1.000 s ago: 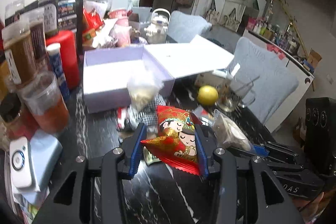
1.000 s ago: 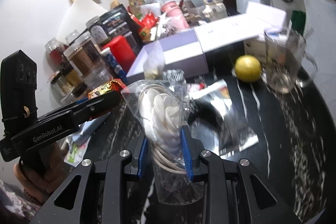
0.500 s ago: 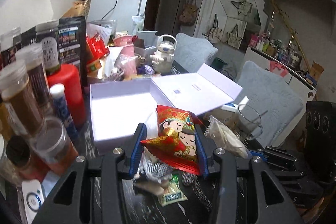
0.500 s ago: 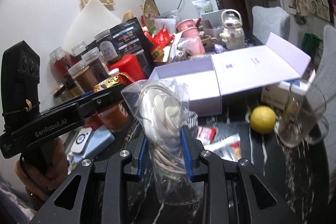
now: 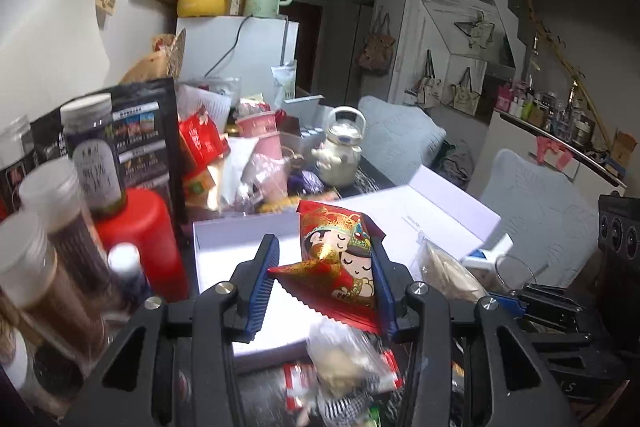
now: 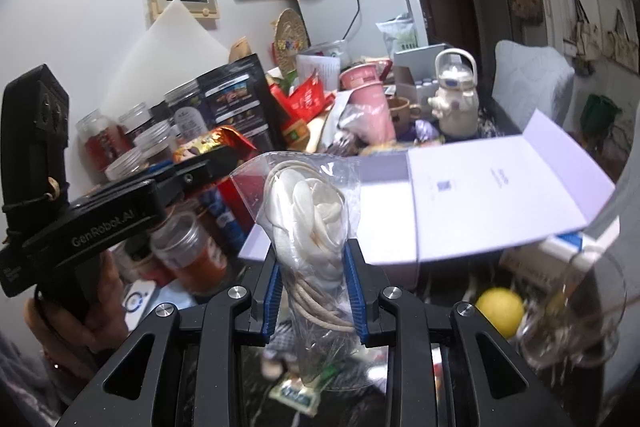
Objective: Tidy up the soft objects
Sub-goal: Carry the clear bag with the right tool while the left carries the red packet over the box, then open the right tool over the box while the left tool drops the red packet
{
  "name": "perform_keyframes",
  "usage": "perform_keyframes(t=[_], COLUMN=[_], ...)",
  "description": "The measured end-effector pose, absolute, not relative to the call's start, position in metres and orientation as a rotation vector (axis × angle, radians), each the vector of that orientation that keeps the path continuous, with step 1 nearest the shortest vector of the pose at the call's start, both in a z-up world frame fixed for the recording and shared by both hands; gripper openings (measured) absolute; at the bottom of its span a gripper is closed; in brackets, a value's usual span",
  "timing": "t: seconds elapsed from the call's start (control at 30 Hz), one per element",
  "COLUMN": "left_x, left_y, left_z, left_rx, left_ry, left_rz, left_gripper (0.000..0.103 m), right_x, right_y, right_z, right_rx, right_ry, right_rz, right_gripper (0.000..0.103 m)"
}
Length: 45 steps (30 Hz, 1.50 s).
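Red snack packet (image 5: 340,263) sits gripped in your left fingers (image 5: 262,283), just above the open white box (image 5: 224,243) ahead – the nearer hand; your right fingers (image 6: 354,291) clamp the upright clear bag (image 6: 308,227), box beyond it

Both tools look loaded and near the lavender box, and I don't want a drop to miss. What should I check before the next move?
1. Left tool grips the red snack packet: ok, the packet sits between both pads.
2. Right tool grips the clear bag of white cord: ok, pinched at mid-height.
3. Lavender box is open: ok, the lid is folded back to the side.
4. Red packet is over the box opening: ok, white interior shows behind it.
5. Clear bag is over the opening: cannot tell, the bag hides the box's near edge.
6. Box interior has room: cannot tell, only part shows.
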<state>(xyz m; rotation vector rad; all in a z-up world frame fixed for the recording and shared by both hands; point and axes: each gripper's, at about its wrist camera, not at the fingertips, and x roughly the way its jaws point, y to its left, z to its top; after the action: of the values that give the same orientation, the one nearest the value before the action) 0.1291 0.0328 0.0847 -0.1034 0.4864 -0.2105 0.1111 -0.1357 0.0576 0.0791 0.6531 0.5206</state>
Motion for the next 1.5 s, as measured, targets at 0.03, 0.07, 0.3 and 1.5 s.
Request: perform_keyframes(t=[0.03,0.07,0.3,1.5], left_x=[0.134,0.138,0.174,0.341], left_y=[0.034,0.034,0.040,0.068], left_z=[0.085,0.084,0.082,0.035], left_rx=[-0.102,-0.100,-0.109,-0.090], left_ry=[0.482,0.480,0.477,0.692], left_rz=[-0.204,-0.197,-0.155,0.059], left_gripper=[0.044,0.044,0.044,0.044], right_x=[0.117,0.123,0.164,0.329], right_y=[-0.136,-0.135,-0.135,-0.090], right_z=[0.059,0.060,0.067,0.041], right_rx=[0.075,0.072,0.035,-0.050], right_ry=[0.651,0.649,0.628,0.741], right_rz=[0.518,0.515,0.482,0.478], right_gripper=[0.029,0.029,0.029,0.035])
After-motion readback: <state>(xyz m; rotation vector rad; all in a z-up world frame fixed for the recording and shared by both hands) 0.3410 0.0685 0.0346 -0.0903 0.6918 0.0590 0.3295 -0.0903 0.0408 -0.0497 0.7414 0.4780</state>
